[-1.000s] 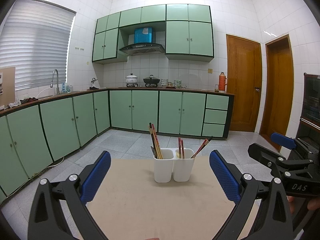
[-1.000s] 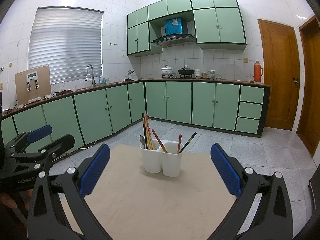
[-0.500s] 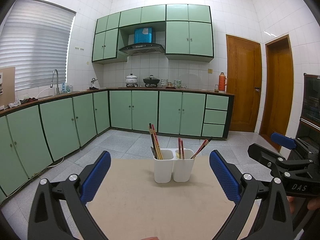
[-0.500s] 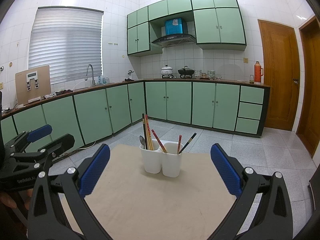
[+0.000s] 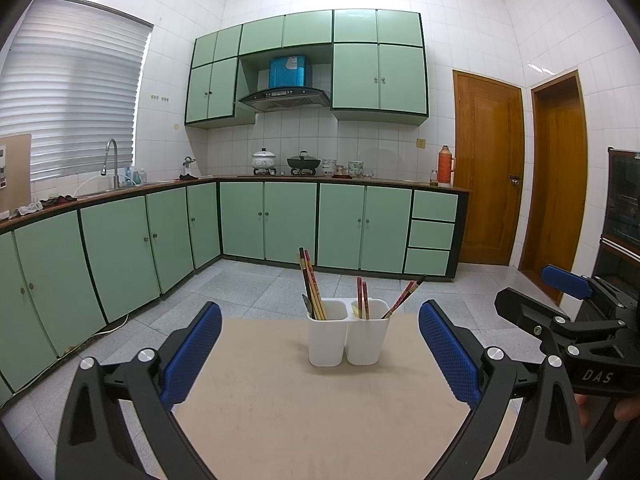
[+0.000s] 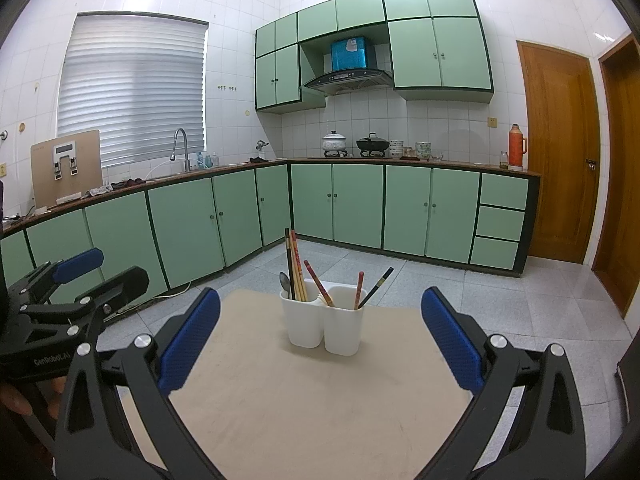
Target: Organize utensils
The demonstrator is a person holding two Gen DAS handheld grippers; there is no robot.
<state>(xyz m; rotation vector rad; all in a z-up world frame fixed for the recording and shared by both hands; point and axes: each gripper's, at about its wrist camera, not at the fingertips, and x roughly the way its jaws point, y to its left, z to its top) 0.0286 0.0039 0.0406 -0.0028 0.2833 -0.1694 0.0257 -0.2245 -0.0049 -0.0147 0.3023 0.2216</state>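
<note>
Left hand-held gripper point(image 5: 320, 354) released, right hand-held gripper point(image 6: 320, 344) released, both empty over the bench point(image 5: 304, 412), chopsticks point(image 5: 311, 288) upright in white two-cup holder point(image 5: 347, 336)

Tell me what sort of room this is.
A home kitchen, by the look of it: green cabinets under a long counter, a sink faucet, pots on a stove below a range hood.

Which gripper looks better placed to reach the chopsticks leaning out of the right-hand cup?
Right, probably, by a small margin. Both grippers, left and right, are open and empty, facing the holder. The leaning chopsticks tilt toward the right gripper's side.
</note>
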